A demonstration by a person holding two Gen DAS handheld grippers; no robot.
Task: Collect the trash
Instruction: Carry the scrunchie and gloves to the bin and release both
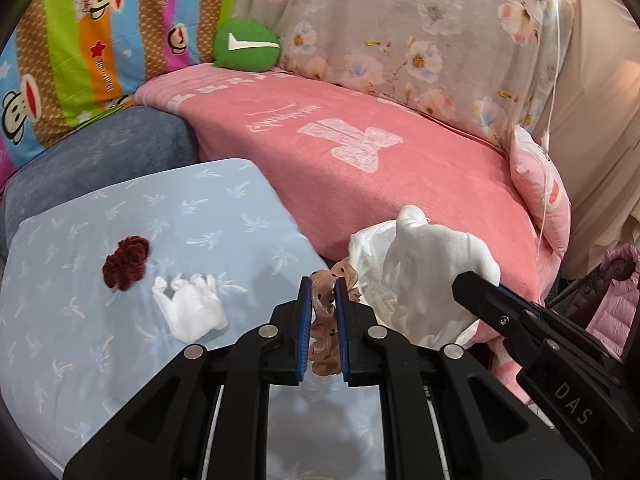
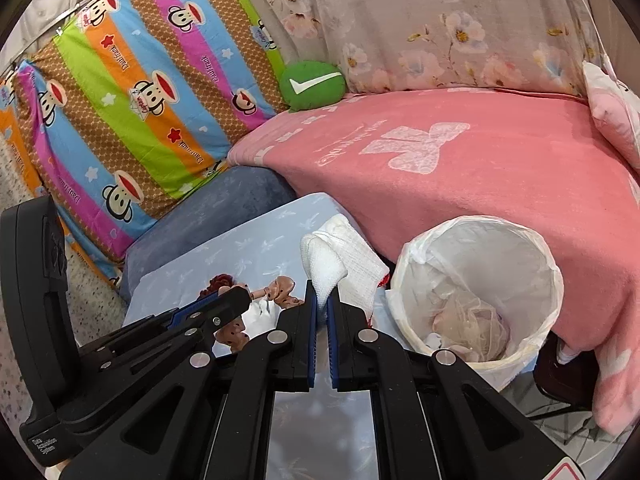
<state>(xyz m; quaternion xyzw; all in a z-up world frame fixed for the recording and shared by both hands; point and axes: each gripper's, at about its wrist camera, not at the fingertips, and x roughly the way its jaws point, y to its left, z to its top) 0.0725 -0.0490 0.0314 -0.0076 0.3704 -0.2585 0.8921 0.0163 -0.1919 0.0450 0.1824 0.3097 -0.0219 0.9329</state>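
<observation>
1. In the left wrist view, a dark red scrunchie (image 1: 126,263) lies on the pale blue cushion (image 1: 80,320) at about nine o'clock from the left gripper (image 1: 324,300).
2. Just beside it, toward the gripper, a crumpled white tissue (image 1: 190,307) rests on the same cushion, apart from the red scrunchie.
3. The left gripper's jaws are clamped on a pink dotted scrunchie (image 1: 322,312), which bulges out above and below the blue pads.
4. At about two o'clock from that gripper, a white cloth (image 1: 436,252) hangs in the right gripper (image 1: 464,284), in front of the bin's white bag.
5. In the right wrist view, the right gripper (image 2: 322,300) is pinched tight on the white cloth (image 2: 326,268), which stands up from the pads at twelve o'clock.
6. The left gripper (image 2: 244,294) reaches in from nine o'clock, the pink dotted scrunchie (image 2: 280,288) at its tip.
7. The bin (image 2: 480,240), lined with a white bag, sits at about two o'clock against the pink blanket (image 2: 500,168); crumpled wrappers (image 2: 468,320) lie inside.
</observation>
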